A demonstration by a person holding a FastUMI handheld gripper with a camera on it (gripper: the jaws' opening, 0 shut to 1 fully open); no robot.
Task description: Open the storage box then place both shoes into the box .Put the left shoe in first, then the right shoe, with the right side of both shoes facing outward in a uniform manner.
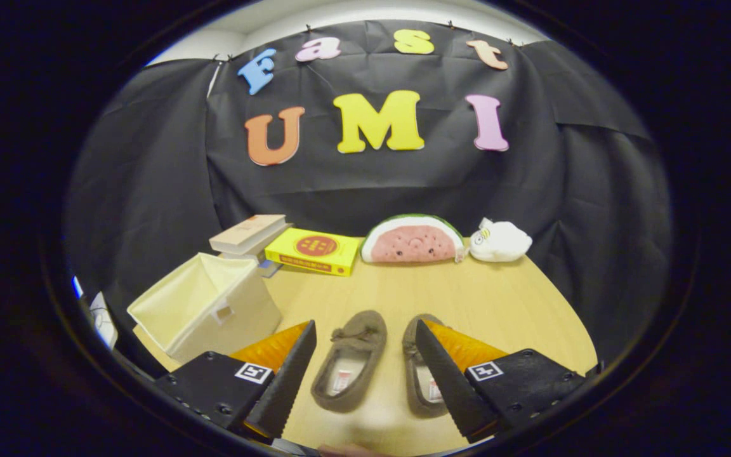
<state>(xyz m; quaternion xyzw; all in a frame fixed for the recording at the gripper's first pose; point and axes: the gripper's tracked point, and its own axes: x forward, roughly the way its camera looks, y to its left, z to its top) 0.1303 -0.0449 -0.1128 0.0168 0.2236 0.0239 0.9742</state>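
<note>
Hand-held gripper (pixel 365 336) with fingers spread wide, gripping nothing, above a light wooden tabletop (pixel 499 304). Between the fingers lies one grey-brown fabric slipper (pixel 349 368); a second matching slipper (pixel 421 381) sits partly behind the right finger. The cream fabric storage box (pixel 213 308), lid off, stands beyond the left finger, before stacked books (pixel 248 235) and a yellow box (pixel 315 251).

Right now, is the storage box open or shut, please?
Open: the storage box shows its bare cream inside, with no lid over it. The gripper is open above the slippers.
</note>
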